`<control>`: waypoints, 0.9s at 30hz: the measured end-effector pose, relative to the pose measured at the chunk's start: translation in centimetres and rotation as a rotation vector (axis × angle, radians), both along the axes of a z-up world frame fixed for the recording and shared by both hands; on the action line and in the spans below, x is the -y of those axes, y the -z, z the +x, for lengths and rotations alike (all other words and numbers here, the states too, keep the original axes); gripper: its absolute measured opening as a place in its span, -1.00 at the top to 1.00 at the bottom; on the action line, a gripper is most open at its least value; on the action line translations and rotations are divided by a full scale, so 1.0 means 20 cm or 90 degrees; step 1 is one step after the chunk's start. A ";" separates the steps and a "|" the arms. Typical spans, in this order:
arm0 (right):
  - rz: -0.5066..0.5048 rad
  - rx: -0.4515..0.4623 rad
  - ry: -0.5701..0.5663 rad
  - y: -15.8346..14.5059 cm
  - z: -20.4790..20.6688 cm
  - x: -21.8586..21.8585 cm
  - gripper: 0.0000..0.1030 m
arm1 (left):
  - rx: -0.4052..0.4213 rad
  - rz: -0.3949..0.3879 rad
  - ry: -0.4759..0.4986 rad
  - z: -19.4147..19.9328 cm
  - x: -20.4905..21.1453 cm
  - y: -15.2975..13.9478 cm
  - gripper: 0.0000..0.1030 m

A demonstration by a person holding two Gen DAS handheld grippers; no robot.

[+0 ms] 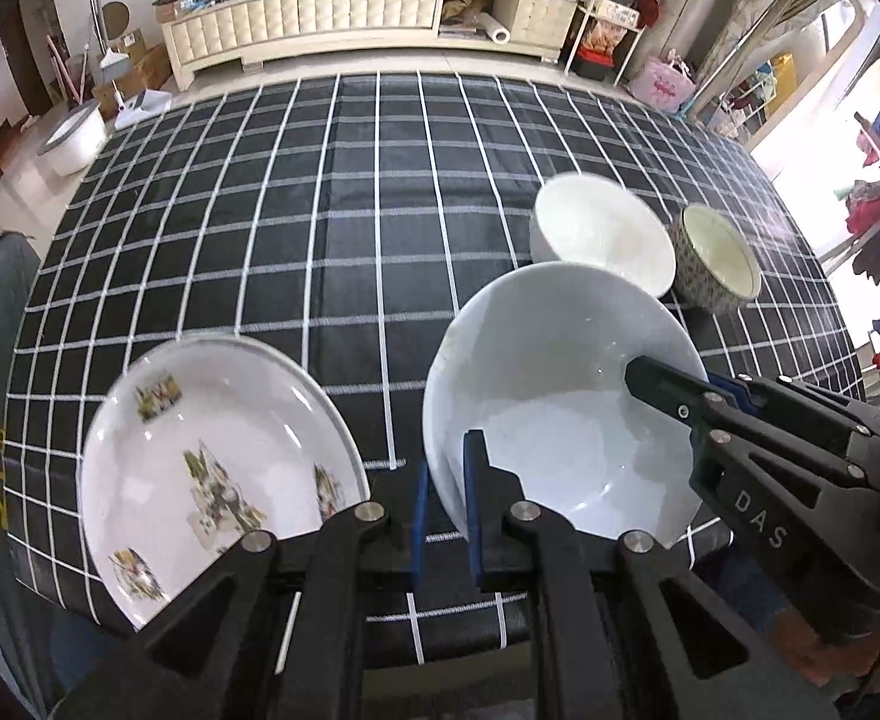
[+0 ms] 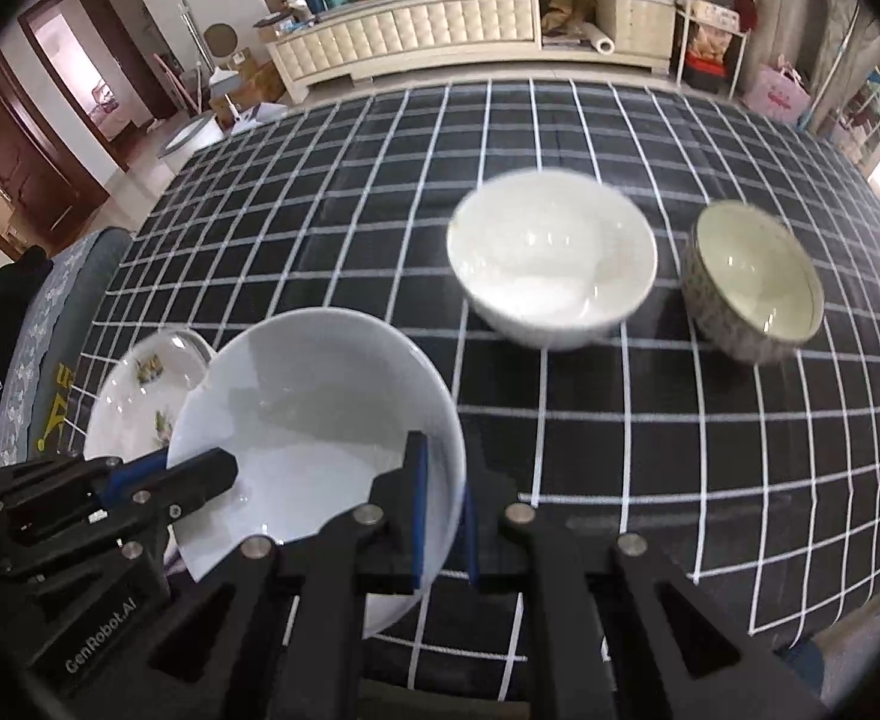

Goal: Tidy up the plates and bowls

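Fingers of the left gripper [image 1: 447, 516] are clenched on the left rim of the large white bowl [image 1: 554, 402]; fingers of the right gripper [image 2: 443, 516] are clenched on the opposite rim of the same bowl, so both grip it from two sides. In the left wrist view the right gripper enters from the right, one finger lying inside the bowl wall. In the right wrist view the left gripper enters from the lower left in the same manner.

Under everything lies the counter [image 1: 332, 228], covered by a black cloth with a white grid.

Just left of the left fingers sits a white plate with printed decoration [image 1: 218, 468], near the counter's front edge; part of it is hidden behind the held bowl in the right wrist view.

Ahead of the right fingers, beyond the held bowl, stands a medium white bowl [image 2: 551, 261], upright on the counter.

Just right of that bowl stands a smaller patterned bowl with a pale interior [image 2: 752, 282], close beside it; contact between the two cannot be determined.
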State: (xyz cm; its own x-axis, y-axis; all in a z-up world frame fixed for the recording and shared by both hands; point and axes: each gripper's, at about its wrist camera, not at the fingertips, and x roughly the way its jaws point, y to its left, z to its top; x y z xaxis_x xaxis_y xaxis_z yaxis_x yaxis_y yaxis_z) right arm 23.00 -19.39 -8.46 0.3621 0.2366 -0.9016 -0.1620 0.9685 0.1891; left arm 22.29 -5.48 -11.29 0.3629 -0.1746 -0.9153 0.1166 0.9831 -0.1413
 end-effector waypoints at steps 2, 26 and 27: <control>-0.002 -0.010 0.002 0.04 -0.03 0.01 0.74 | -0.009 0.003 0.001 -0.02 0.01 0.04 0.83; -0.012 -0.052 0.035 0.18 -0.08 0.05 0.74 | -0.046 0.025 0.020 -0.06 0.09 0.28 0.83; -0.015 -0.047 0.035 0.17 -0.08 0.06 0.74 | -0.047 0.019 0.018 -0.07 0.08 0.28 0.83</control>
